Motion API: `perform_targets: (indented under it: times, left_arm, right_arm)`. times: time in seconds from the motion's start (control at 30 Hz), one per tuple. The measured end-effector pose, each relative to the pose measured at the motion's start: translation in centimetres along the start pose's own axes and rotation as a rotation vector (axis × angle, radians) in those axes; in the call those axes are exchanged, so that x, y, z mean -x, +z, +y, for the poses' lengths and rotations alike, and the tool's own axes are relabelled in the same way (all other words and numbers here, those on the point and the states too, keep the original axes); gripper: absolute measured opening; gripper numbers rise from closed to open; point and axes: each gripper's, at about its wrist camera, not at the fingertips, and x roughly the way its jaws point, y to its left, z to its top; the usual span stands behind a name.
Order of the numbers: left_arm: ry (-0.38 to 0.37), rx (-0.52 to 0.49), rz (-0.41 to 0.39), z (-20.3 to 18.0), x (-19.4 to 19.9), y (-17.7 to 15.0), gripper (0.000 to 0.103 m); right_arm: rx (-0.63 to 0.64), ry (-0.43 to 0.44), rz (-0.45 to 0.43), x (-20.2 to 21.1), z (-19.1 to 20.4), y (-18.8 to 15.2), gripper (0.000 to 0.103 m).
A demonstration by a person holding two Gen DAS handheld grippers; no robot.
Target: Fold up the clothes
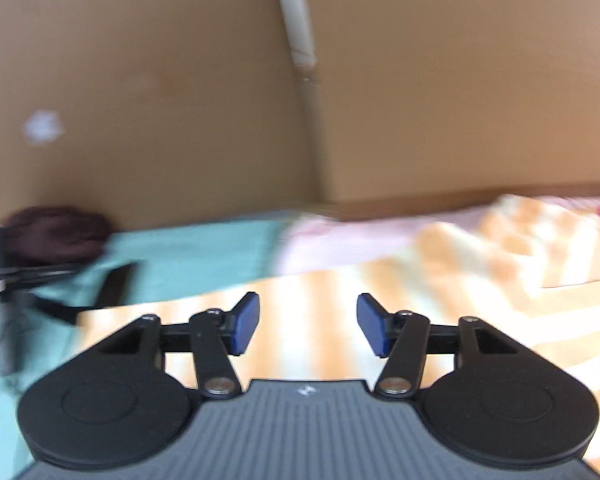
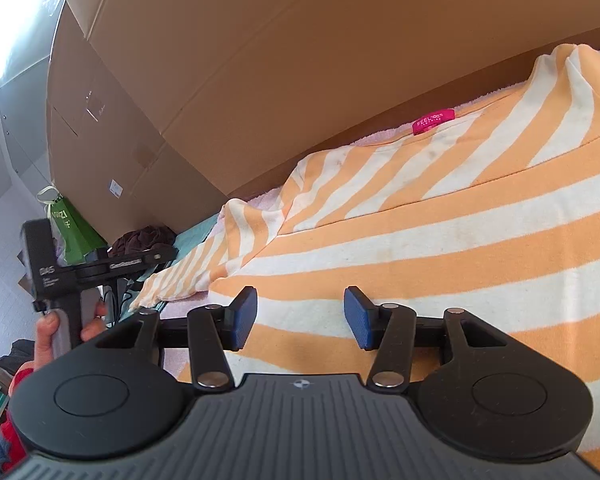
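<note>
An orange-and-white striped cotton T-shirt (image 2: 440, 240) is spread flat on a bed-like surface covered by a teal cloth (image 1: 188, 256) at the left and a pale pink towel (image 1: 340, 244) beside it. The shirt is laid with its neck toward the far edge, where a bright pink neck label (image 2: 433, 121) is seen against the collar. One sleeve (image 2: 188, 268) is extended toward the left edge and is slightly rumpled; the body is mostly smooth, with faint grey marks near the collar.

The left gripper (image 1: 308, 326) is held low over the near part of the shirt, its blue pads parted wide with nothing between them; the view is blurred. In the right wrist view, that same tool is seen at the left, gripped by the person's left hand (image 2: 60, 328) with a red cuff at the wrist. The right gripper (image 2: 300, 316) is poised just above the shirt's striped body, its blue pads likewise spread wide and gripping nothing.

A dark maroon bundle of fabric (image 1: 56, 232) is set at the far left corner, against large brown cardboard boxes (image 2: 260, 60) along the far edge. A green paper bag (image 2: 70, 228) is stood beyond it; its contents cannot be told
</note>
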Motion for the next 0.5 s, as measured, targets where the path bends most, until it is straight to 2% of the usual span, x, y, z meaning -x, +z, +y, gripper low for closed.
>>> perform_targets:
  times: [0.17, 0.2, 0.23, 0.27, 0.3, 0.4, 0.5]
  left_arm:
    - [-0.007, -0.084, 0.002, -5.2, -2.2, 0.2, 0.053]
    - [-0.008, -0.101, 0.002, -6.3, -2.7, 0.2, 0.055]
    - [-0.009, -0.118, 0.002, -7.3, -3.1, 0.2, 0.071]
    - [0.001, -0.134, 0.001, -8.0, -3.5, 0.2, 0.074]
    - [0.053, -0.143, -0.003, -7.3, -3.6, -0.4, 0.075]
    - [0.08, -0.141, 0.024, -4.7, -3.5, -1.7, 0.076]
    - [0.037, -0.15, 0.001, -4.3, -1.2, -1.3, 0.065]
  right_arm:
    - [-0.003, 0.0, -0.001, 0.0, 0.0, 0.0, 0.051]
    - [-0.004, 0.0, -0.002, 0.0, 0.0, 0.0, 0.051]
    - [-0.006, 0.0, -0.003, 0.0, 0.0, 0.0, 0.051]
    - [-0.008, 0.0, -0.004, 0.0, 0.0, 0.0, 0.051]
    - [-0.01, 0.001, -0.005, 0.0, -0.1, 0.0, 0.051]
    - [-0.032, 0.001, -0.009, 0.1, -0.3, 0.2, 0.05]
    - [-0.063, -0.007, -0.033, 0.4, -0.4, 0.8, 0.05]
